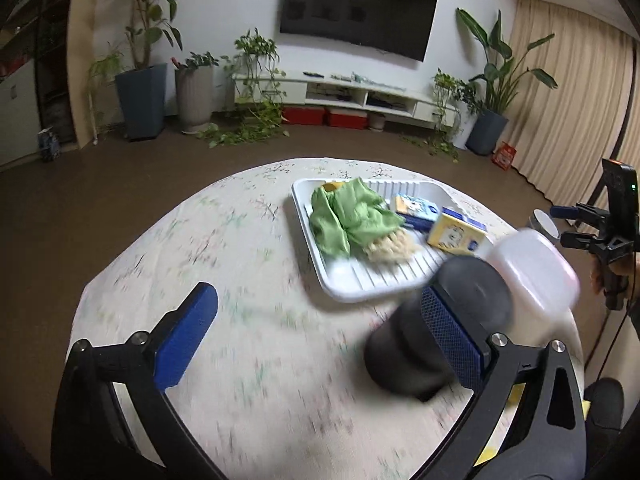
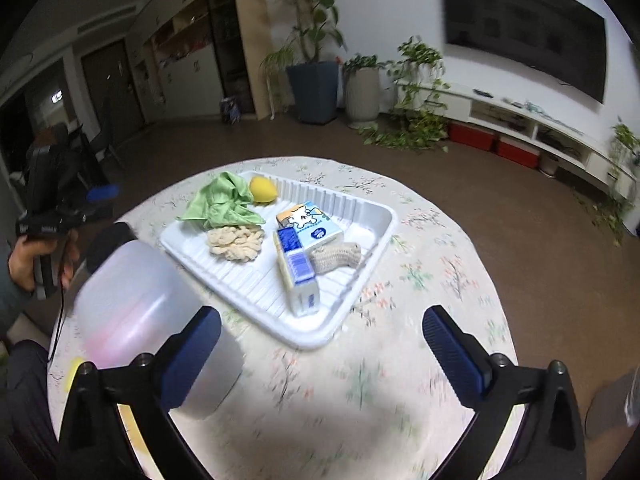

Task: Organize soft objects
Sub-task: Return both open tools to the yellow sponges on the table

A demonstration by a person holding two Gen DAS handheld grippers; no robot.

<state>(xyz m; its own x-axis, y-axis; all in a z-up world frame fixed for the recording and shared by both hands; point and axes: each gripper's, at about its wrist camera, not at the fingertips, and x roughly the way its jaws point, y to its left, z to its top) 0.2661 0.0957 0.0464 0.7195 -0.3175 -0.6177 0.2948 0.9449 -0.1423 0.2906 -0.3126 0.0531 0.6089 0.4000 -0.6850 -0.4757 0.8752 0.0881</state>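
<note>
Left gripper [image 1: 320,336] and right gripper [image 2: 322,344]: fingers spread wide, nothing pinched. At 12 o'clock on the counter [image 2: 360,380], a white tray [image 2: 376,216] is set, loaded with green cloth [image 2: 224,204], cream knit [image 2: 236,243] and tissue packs [image 2: 310,226].

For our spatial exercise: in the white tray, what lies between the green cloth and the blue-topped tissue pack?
In the right wrist view, a cream knitted bundle lies between the green cloth and tissue pack.

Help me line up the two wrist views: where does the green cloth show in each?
Left wrist view: green cloth right of centre, at the white tray's left end.
Right wrist view: green cloth left of centre, at the tray's far left corner, beside the yellow ball.
Shared landmark: the cream knitted piece lying against it.
</note>
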